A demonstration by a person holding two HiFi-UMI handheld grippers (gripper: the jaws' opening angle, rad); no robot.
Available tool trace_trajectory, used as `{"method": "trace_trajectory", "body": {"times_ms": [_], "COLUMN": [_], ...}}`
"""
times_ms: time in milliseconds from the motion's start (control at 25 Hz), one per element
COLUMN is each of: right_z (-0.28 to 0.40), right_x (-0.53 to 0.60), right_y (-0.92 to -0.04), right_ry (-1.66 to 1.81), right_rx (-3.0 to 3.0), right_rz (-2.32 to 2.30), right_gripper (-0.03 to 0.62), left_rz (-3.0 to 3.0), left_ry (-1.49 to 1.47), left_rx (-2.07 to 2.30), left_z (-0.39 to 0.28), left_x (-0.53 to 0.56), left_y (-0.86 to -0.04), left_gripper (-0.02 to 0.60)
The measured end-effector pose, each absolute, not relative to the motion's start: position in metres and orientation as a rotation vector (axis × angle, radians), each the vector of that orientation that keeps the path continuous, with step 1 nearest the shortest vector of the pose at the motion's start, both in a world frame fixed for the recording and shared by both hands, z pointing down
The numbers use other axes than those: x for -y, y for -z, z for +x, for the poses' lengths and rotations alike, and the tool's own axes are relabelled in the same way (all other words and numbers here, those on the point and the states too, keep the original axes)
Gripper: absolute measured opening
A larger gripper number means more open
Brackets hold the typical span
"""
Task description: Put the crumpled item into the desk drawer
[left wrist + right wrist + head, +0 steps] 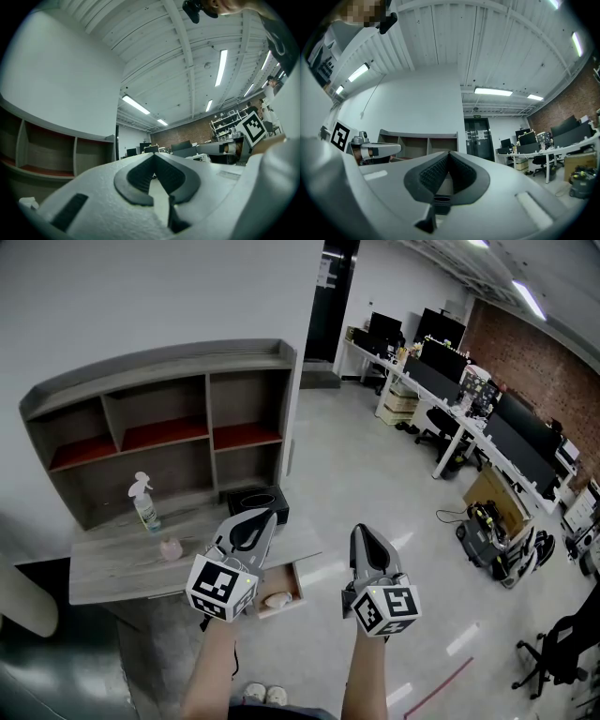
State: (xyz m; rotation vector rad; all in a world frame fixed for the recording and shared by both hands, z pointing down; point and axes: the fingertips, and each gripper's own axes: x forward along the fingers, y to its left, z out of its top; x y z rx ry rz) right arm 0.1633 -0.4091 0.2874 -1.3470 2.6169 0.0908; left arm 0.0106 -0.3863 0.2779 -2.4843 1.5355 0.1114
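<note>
Marker on left gripper: is showing only a black-and-white square pattern, no letters or numbers.
Marker on right gripper: is showing the same kind of pattern.
White sheet on far dark door: is carrying print too small to read.
Green sign above that door: is glowing, wording illegible.
Spray bottle label: is showing nothing legible.

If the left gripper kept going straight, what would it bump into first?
Nothing close, it seems. The left gripper, jaws shut, points past the right end of the grey wooden shelf unit into open room. First in line look like dark monitors far across the office, though depth is unclear.
</note>
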Motion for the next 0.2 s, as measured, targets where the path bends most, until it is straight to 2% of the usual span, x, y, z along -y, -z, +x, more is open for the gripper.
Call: {"method": "trace_trajectory", "body": {"times_ms": [200], "right_z": [0.1639], "right_x": [0.4055], "right_y": [-0.289], "right_ry": [-0.082], "right_rx": [-2.619], "right_rz": [-1.347], "right_gripper": [0.011], "left_rz": [-2.487], "left_ry": [-0.108], "left_rx": [-1.538], "left_z": [0.0112], "left_x": [0.3825], "left_y": [-0.2792], "left_gripper": [-0.002]}}
